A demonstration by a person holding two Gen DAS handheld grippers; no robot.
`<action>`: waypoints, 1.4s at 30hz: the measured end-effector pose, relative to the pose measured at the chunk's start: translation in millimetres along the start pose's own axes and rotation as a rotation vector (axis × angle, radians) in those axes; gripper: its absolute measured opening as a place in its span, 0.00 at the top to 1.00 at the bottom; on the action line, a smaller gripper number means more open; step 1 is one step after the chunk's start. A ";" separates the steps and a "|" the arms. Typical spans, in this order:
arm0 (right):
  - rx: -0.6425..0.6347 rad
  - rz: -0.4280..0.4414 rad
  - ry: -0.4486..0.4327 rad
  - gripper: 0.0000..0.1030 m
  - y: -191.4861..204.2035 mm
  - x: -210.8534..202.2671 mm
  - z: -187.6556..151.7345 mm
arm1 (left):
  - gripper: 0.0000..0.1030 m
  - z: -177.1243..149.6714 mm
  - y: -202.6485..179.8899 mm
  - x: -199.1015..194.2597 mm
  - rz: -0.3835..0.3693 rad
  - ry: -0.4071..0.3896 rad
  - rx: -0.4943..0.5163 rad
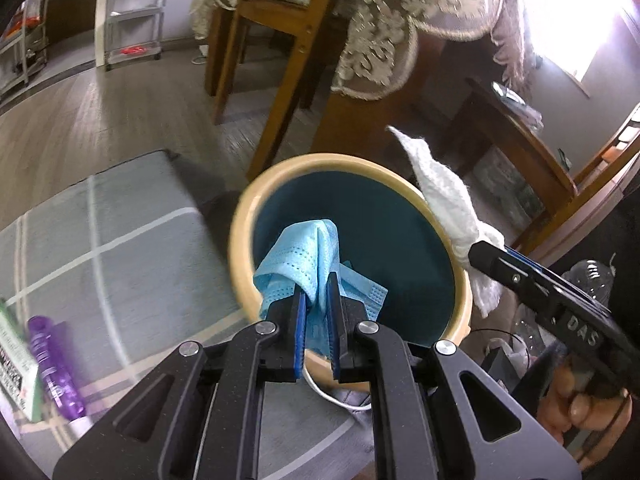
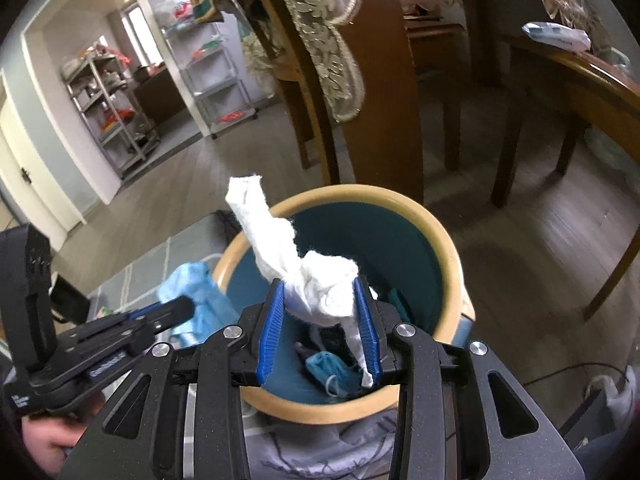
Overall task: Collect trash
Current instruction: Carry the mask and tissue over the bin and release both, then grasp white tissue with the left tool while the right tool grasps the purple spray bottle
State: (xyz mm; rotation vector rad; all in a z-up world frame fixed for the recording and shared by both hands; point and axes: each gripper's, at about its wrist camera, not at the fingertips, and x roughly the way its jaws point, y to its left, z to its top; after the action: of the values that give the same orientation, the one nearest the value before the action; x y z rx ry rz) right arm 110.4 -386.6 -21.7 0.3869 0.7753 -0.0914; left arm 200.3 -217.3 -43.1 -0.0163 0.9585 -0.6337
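Observation:
A round bin (image 1: pixel 244 240) with a tan rim and teal inside stands on the floor below both grippers. My left gripper (image 1: pixel 317 280) is shut on a light blue face mask (image 1: pixel 300 256), which hangs over the bin's near left rim. My right gripper (image 2: pixel 320 288) is shut on a crumpled white tissue (image 2: pixel 316 280) above the bin's opening (image 2: pixel 400 240). In the left wrist view the tissue (image 1: pixel 444 200) and right gripper (image 1: pixel 476 254) sit at the bin's right rim. In the right wrist view the mask (image 2: pixel 196 292) and left gripper (image 2: pixel 186 306) are at the left rim. Another blue mask (image 2: pixel 332 368) lies inside the bin.
A grey rug with pale stripes (image 1: pixel 100 248) lies left of the bin, with a purple bottle (image 1: pixel 56 368) and a green box (image 1: pixel 16 364) on it. A wooden chair (image 1: pixel 272 60) and a table with a lace cloth (image 1: pixel 384 40) stand just behind the bin. Clear plastic bottles (image 1: pixel 592 280) lie at the right.

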 end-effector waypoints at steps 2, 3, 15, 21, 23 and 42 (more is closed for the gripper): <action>0.008 -0.008 0.008 0.64 -3.4 2.2 -0.1 | 0.92 1.5 -5.1 10.5 0.008 0.016 0.012; 0.010 -0.009 0.012 0.64 -3.7 3.4 0.5 | 0.91 2.3 -5.5 14.5 0.015 0.023 0.012; -0.015 -0.010 0.042 0.62 2.6 19.2 4.6 | 0.47 -4.6 23.4 -2.0 0.032 -0.003 -0.050; -0.025 -0.015 0.057 0.48 5.1 22.9 3.6 | 0.39 -12.3 42.4 -23.7 0.057 -0.029 -0.069; -0.028 -0.011 0.055 0.42 6.3 22.4 3.2 | 0.38 -16.0 53.2 -34.7 0.071 -0.040 -0.082; -0.091 0.052 0.063 0.22 45.4 26.6 -3.8 | 0.31 -72.8 190.1 -142.2 0.374 -0.099 -0.291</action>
State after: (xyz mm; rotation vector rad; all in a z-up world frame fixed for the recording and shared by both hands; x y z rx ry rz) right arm 136.9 -341.6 -28.8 0.3249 0.8277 0.0045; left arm 180.7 30.1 -32.5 -0.1226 0.9208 -0.1453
